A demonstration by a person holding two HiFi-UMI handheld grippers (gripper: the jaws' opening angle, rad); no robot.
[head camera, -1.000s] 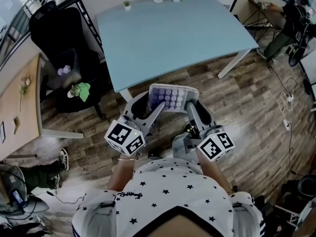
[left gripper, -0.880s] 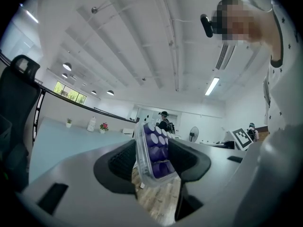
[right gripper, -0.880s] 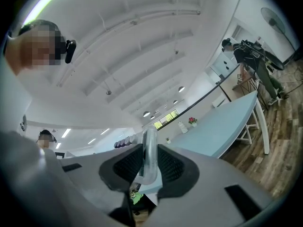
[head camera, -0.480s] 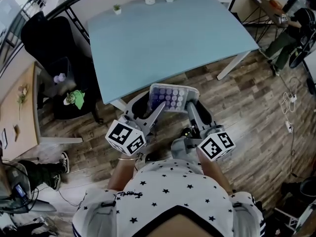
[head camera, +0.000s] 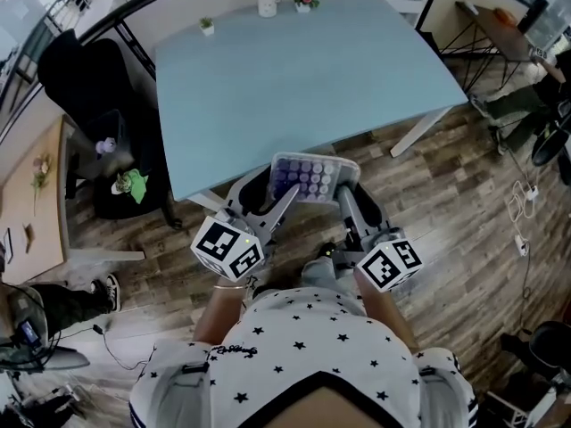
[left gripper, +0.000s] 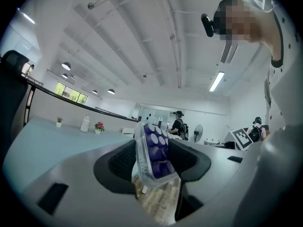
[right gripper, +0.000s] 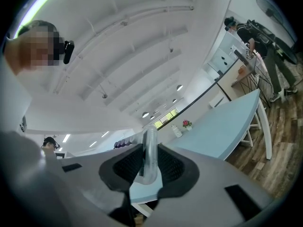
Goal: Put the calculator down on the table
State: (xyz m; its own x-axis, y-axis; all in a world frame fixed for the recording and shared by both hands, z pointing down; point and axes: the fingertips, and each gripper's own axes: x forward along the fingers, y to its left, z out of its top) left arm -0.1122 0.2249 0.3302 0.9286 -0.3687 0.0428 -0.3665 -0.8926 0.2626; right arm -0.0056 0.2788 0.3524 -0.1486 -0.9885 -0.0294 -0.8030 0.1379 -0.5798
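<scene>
Now the person stood nearer the pale blue bench [head camera: 294,69] than a second earlier: in the head view its near edge had drawn down to just beyond the calculator [head camera: 312,176]. The calculator, clear-cased with purple keys facing up, was carried in front of the body above the wooden floor [head camera: 446,176], not yet over the bench. The left gripper [head camera: 275,190] was clamped on its left edge and the right gripper [head camera: 346,193] on its right edge, both pairs of jaws pressing the case. The carry looked nearly done; reaching over the bench top and lowering remained.
</scene>
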